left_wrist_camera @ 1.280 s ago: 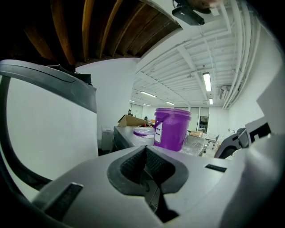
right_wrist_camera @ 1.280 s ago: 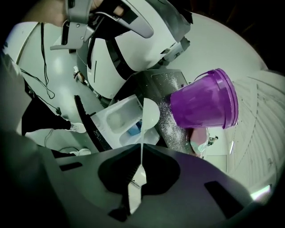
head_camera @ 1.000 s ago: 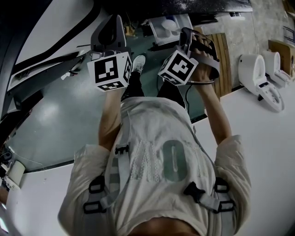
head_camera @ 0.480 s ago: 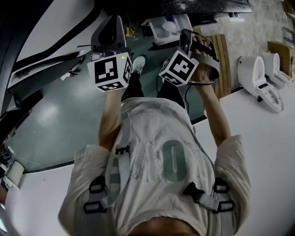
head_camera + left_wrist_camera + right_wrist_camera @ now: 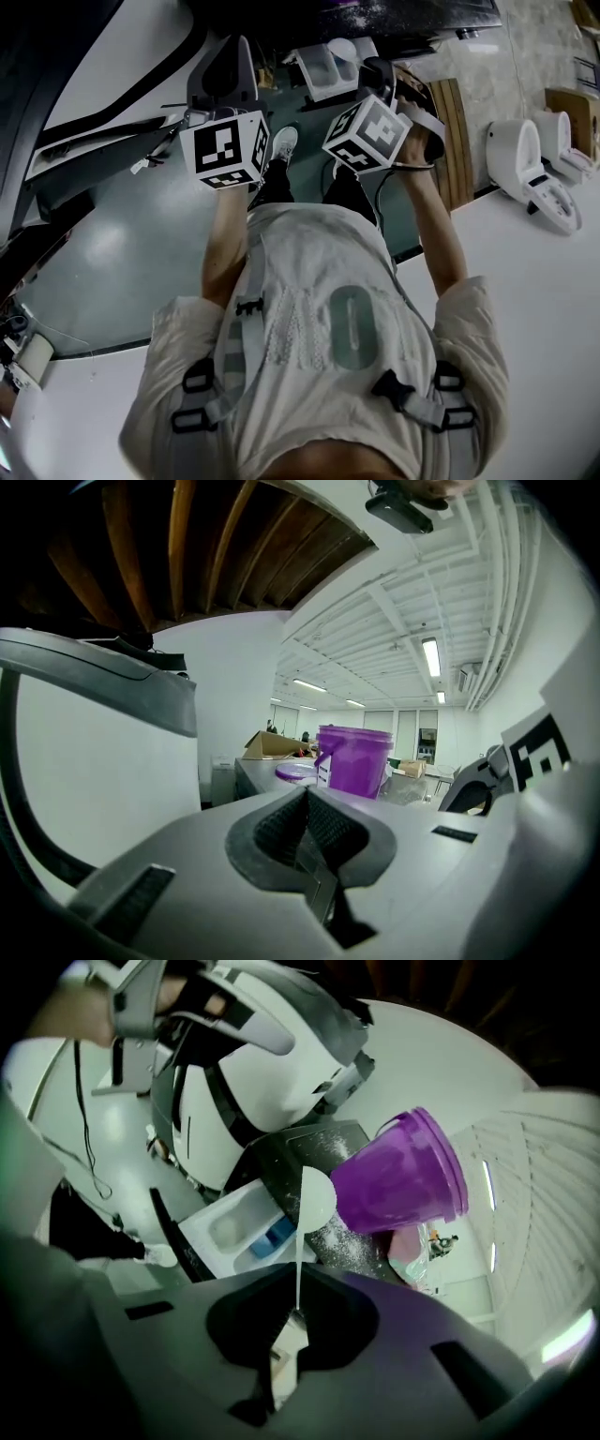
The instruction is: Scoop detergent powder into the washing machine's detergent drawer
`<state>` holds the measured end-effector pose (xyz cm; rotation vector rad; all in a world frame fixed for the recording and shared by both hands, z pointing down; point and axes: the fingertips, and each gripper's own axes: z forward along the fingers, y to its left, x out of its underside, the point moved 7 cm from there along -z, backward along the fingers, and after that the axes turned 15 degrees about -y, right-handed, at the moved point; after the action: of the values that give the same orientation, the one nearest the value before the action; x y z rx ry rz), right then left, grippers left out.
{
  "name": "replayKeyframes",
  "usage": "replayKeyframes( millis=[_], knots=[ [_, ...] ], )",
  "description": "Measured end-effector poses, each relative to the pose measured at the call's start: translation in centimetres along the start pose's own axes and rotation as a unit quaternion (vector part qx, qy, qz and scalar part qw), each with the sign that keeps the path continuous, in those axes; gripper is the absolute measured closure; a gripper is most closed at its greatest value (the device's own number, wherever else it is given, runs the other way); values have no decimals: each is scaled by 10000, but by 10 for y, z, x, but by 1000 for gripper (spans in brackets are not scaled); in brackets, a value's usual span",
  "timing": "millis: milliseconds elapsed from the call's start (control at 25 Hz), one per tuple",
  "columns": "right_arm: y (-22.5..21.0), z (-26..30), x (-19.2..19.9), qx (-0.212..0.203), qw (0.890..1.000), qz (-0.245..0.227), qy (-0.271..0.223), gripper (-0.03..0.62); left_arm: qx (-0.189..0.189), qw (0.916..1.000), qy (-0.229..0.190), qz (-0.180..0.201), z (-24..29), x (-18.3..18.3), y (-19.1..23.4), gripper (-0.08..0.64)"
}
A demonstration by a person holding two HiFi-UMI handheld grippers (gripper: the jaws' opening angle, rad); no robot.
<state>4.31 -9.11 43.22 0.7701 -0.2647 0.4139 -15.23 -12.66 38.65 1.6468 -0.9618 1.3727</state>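
The spoon (image 5: 317, 1199) sticks out at 12 o'clock from my right gripper (image 5: 292, 1321), which pinches its thin handle. The open detergent drawer (image 5: 234, 1232) lies at 8 o'clock of the bowl and the purple bucket (image 5: 398, 1180) at 3. I can't tell whether the bowl is loaded. I judge this the carry, so next I'd swing left over a compartment and tip. My left gripper (image 5: 305, 841) is closed on nothing.

Head view: from above, steeply down; drawer (image 5: 319, 75) far.
Left gripper view: low, level, facing bucket (image 5: 354, 758).
Right gripper view: close, angled down on drawer and bucket.
Shared: bucket, drawer.
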Motion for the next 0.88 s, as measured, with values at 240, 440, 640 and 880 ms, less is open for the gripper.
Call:
replayKeyframes(
  millis=[240, 440, 640, 880],
  knots=[
    [-38, -22, -1, -135, 9854, 1510, -774, 588, 128, 9996, -217, 158, 11, -29, -21, 540],
    [-61, -39, 5, -477, 9451, 2880, -1471, 588, 254, 9983, -456, 263, 19, -52, -42, 538],
    [-84, -50, 10, -591, 9034, 3673, -2132, 588, 383, 9964, -663, 372, 32, -67, -60, 540],
    [-105, -67, 24, -1021, 8074, 4929, -3077, 588, 402, 9952, -762, 459, 35, -77, -84, 540]
  ],
)
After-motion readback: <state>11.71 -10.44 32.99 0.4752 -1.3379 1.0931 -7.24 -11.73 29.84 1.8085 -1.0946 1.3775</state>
